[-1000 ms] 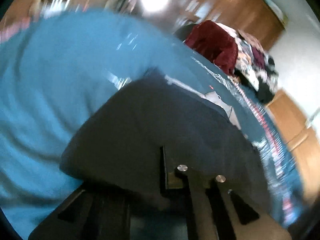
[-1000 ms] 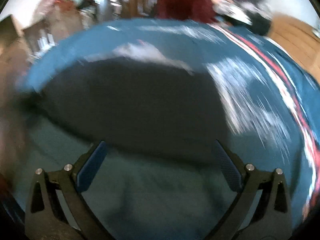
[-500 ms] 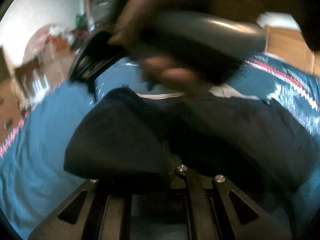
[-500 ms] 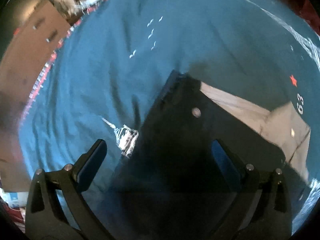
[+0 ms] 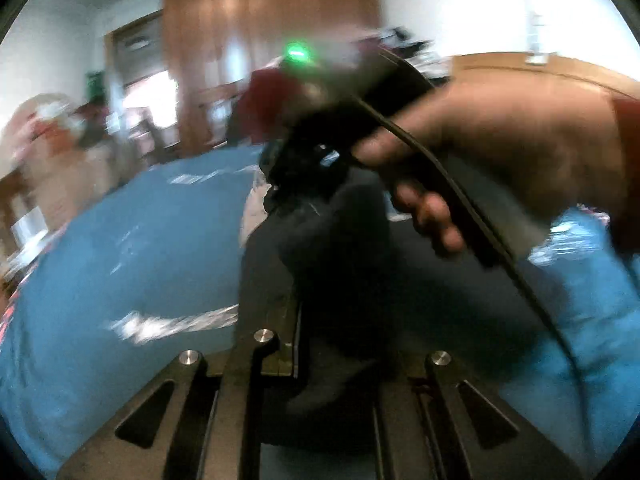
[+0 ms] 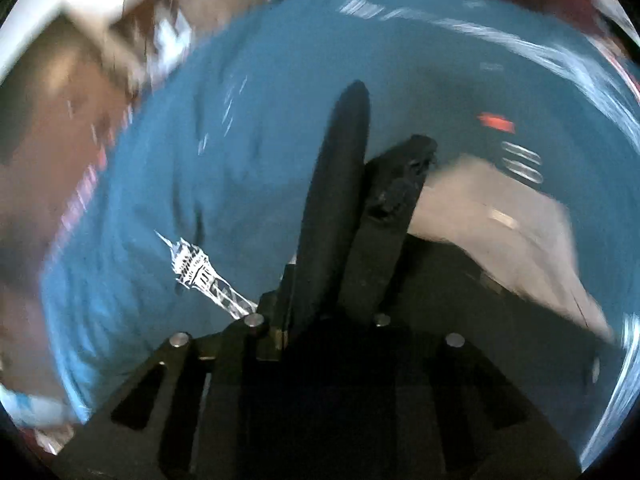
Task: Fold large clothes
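While both views were smeared by motion, the dark garment (image 5: 344, 264) lay on the blue bedspread (image 5: 132, 248), bunched directly ahead of the left gripper (image 5: 340, 344). That gripper looked clenched on a fold of the garment, cloth filling the gap between its fingers, so it seemed nearest to the work. Beyond the garment, the left view alone showed the person's right hand (image 5: 500, 160) wrapped round the handle of the right gripper (image 5: 304, 184), whose tips met the garment's far part. The right view instead showed that gripper (image 6: 360, 208) with fingers drawn close together over dark cloth; whether cloth was actually pinched I could not tell. Only here did the garment's pale lining (image 6: 496, 228) appear, spreading to the right of the gripper. The garment's long axis seemed to run between the two grippers, which the coming fold would probably turn on.
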